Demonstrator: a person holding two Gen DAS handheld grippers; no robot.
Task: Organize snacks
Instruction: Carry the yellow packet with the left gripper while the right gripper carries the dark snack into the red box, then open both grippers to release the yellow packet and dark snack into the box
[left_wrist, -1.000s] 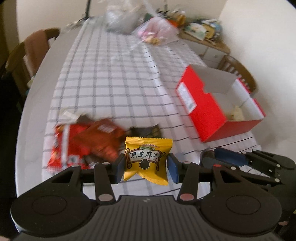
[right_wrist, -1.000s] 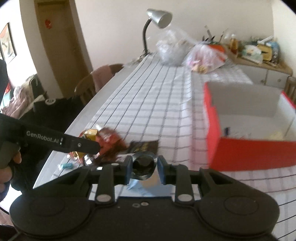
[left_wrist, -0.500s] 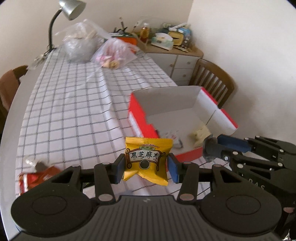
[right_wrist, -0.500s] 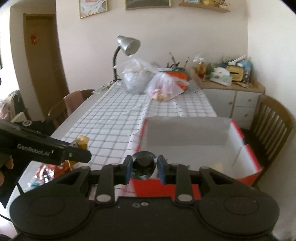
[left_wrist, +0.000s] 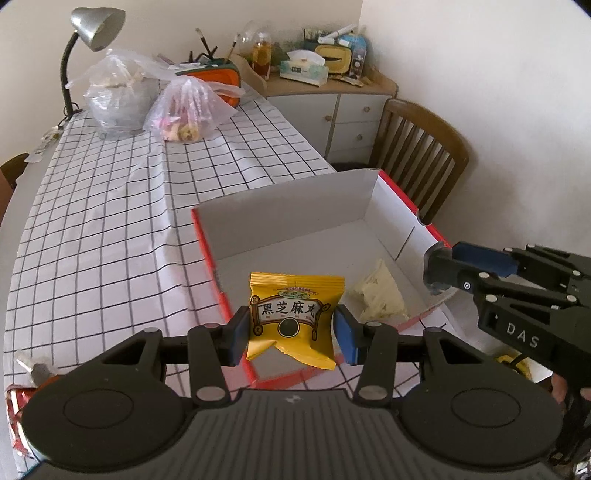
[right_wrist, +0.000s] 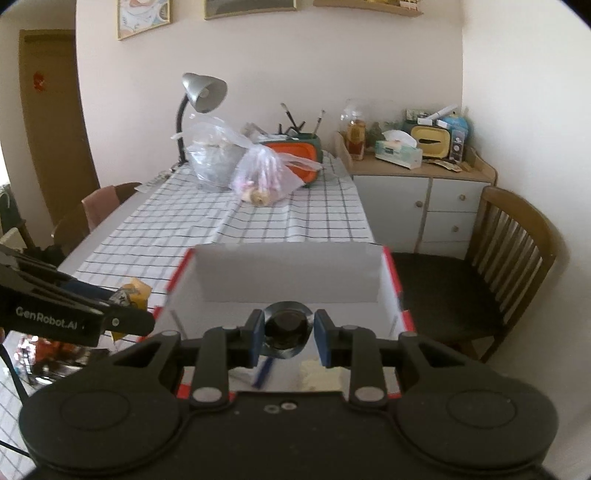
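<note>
Left wrist view: the left tool (left_wrist: 291, 326) pinches a crinkly yellow foil packet (left_wrist: 293, 317) over the open red cardboard box (left_wrist: 295, 206) on the checked-cloth counter (left_wrist: 110, 206)

Right wrist view: the right tool (right_wrist: 289, 338) is clamped on a small glossy dark packet (right_wrist: 286, 328) above the same box (right_wrist: 288, 269), white inside

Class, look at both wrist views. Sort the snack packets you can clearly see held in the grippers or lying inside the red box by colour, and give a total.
Yellow packet, held in the left gripper: 1
Dark silvery packet, held in the right gripper: 1
Pale cream packet, lying in the red box: 1
Total: 3
</note>
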